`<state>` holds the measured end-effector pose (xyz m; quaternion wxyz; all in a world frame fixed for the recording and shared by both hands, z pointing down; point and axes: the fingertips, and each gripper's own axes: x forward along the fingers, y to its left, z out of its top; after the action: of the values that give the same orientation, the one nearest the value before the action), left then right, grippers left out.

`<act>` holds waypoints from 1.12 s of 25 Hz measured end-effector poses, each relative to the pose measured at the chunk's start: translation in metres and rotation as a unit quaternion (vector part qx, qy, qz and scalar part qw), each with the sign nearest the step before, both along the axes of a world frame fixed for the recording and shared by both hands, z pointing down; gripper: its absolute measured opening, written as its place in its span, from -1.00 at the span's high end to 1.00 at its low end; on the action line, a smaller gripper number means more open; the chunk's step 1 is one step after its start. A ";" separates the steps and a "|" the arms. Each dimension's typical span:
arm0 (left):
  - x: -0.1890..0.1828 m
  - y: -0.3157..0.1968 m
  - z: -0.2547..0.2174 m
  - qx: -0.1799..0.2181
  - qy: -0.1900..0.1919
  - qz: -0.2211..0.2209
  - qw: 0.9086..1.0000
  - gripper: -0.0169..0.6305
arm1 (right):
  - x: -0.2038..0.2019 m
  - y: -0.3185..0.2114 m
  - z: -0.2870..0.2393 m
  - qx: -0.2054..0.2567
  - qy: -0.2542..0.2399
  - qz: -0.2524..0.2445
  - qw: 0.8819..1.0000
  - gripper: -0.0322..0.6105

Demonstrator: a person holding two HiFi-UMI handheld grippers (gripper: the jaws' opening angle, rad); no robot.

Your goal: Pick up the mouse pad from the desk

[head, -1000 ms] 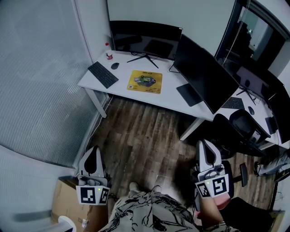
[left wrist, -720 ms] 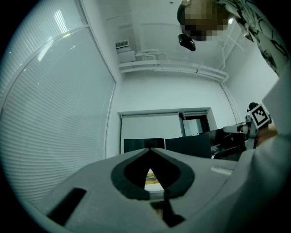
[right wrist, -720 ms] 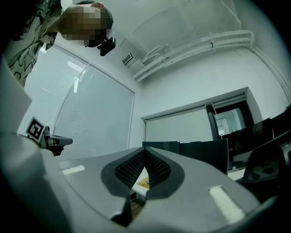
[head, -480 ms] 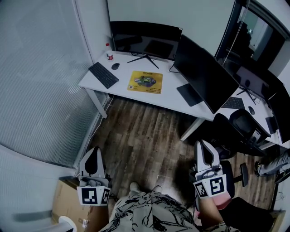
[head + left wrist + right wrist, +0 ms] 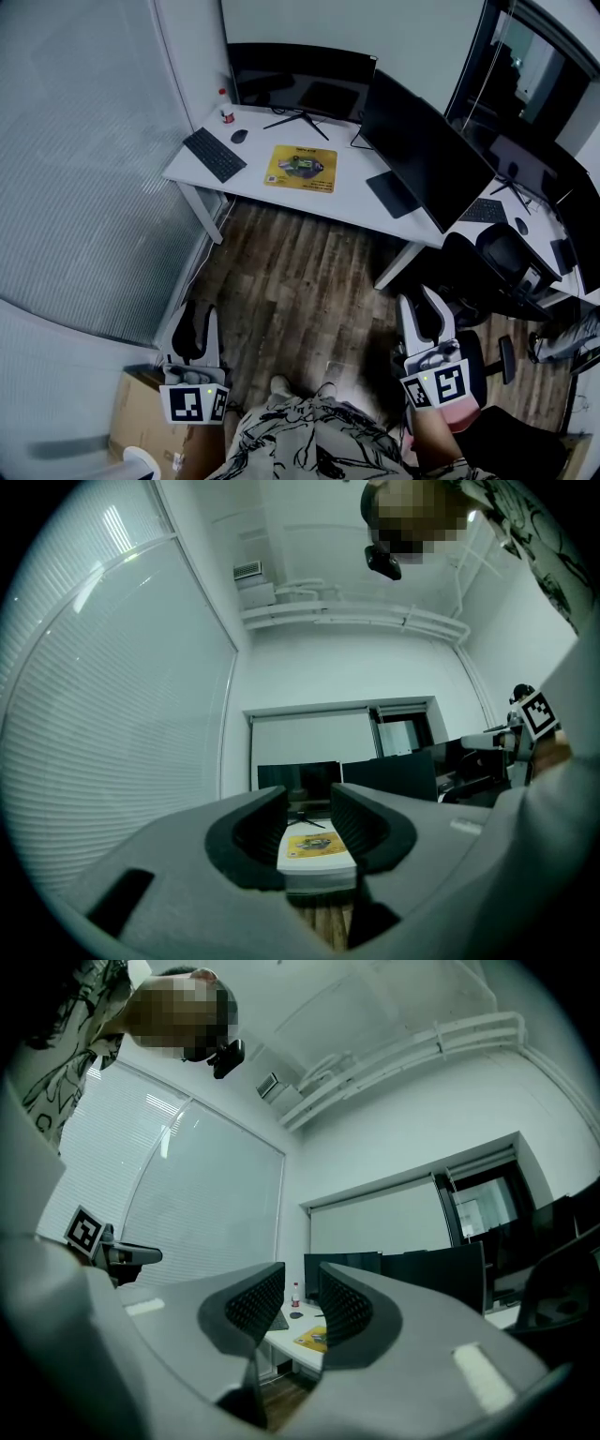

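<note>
floor (image 5: 300,281): wood, a wide stretch mid-frame in head view, lying between the person and the worktop.
worktop (image 5: 352,202): white, upper middle of head view, well apart from both tools.
monitors: one at the back edge (image 5: 300,80), one dark screen along the right side (image 5: 422,155).
left tool (image 5: 197,319): lower left of head view. Its jaws have just been opening and now stand a little apart. Released, nothing between them. In its own view (image 5: 309,803) the gap only frames the far worktop.
right tool (image 5: 424,305): lower right of head view. Same story: jaws have just been opening, now a narrow gap, released and empty (image 5: 300,1288).
keyboard (image 5: 214,155): left part of worktop, angled.
pad (image 5: 300,169): yellow, flat on the worktop centre, between keyboard and the right monitor. Untouched. Also seen small through the left tool's gap (image 5: 314,846) and the right tool's gap (image 5: 314,1340).
change: both tools unclenched, nothing else of note.
meaning: likely readying for a grasp. Pick-up not yet begun; the approach across the floor comes first.
risk: pad is thin and flat, so an edge probably needs lifting or a slide to the worktop rim.
</note>
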<state>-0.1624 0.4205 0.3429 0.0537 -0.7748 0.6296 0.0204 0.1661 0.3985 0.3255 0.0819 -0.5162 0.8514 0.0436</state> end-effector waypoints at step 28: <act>-0.010 -0.009 0.005 -0.013 0.018 -0.012 1.000 -0.24 | -0.003 -0.009 0.000 -0.007 -0.012 0.001 1.000 -0.20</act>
<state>-0.1724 0.4110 0.3480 0.0323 -0.7676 0.6397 0.0251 0.1632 0.3895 0.3259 0.0886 -0.5177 0.8504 0.0315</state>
